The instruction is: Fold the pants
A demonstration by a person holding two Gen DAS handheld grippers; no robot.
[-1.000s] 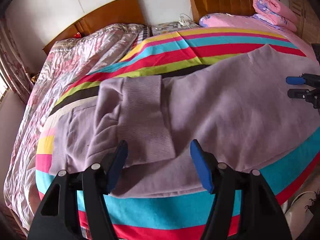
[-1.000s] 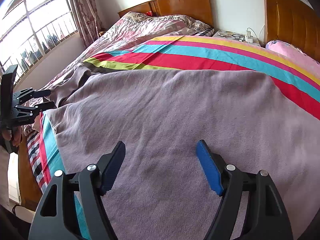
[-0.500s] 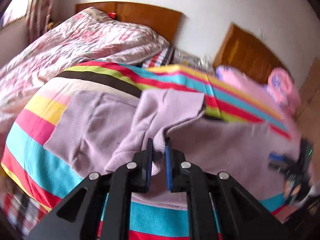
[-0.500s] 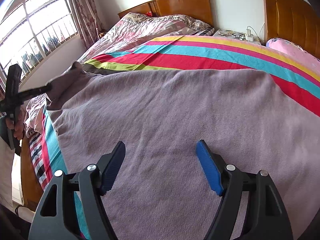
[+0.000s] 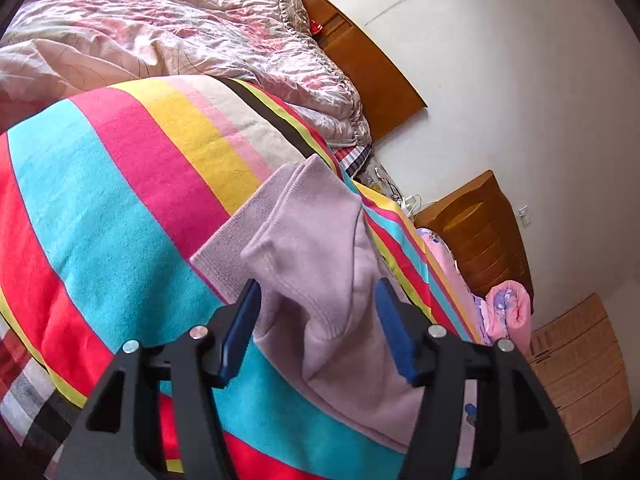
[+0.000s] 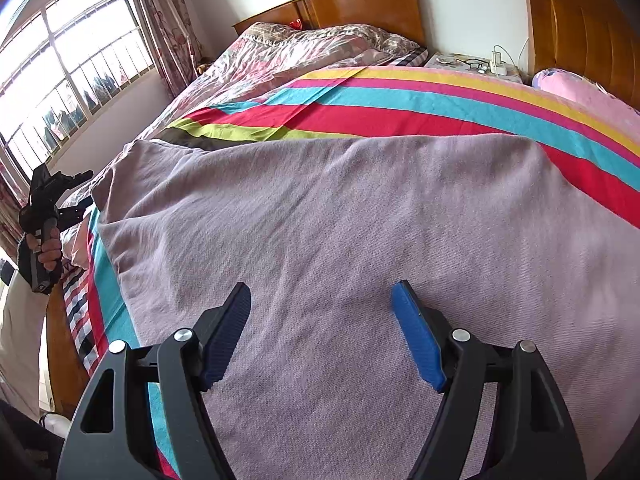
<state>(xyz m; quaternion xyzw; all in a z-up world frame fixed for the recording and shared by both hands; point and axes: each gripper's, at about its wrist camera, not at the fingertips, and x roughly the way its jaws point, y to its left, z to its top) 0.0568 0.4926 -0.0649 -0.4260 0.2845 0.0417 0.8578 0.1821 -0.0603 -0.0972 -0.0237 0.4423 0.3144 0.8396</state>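
Lilac knit pants (image 6: 340, 220) lie spread on the striped bedspread (image 6: 420, 96). In the left wrist view their leg end (image 5: 316, 264) is bunched, with a ribbed cuff (image 5: 240, 236) flat on the blanket. My left gripper (image 5: 316, 320) is open and empty, its jaws on either side of the bunched cloth without clamping it. It also shows in the right wrist view (image 6: 60, 196) at the pants' left edge. My right gripper (image 6: 324, 328) is open and empty just above the wide part of the pants.
A floral quilt (image 6: 288, 52) covers the far bed half. Wooden headboards (image 6: 360, 4) stand against the wall. A nightstand (image 6: 472, 64) holds glasses and a charger. Pink bedding (image 5: 508, 312) and cardboard boxes (image 5: 580, 372) lie to the right. A window (image 6: 60, 72) is at left.
My left gripper, shut on the pants' leg end half a second ago, has opened and let it go; the cloth now lies bunched between its jaws. My right gripper has stayed open and still.
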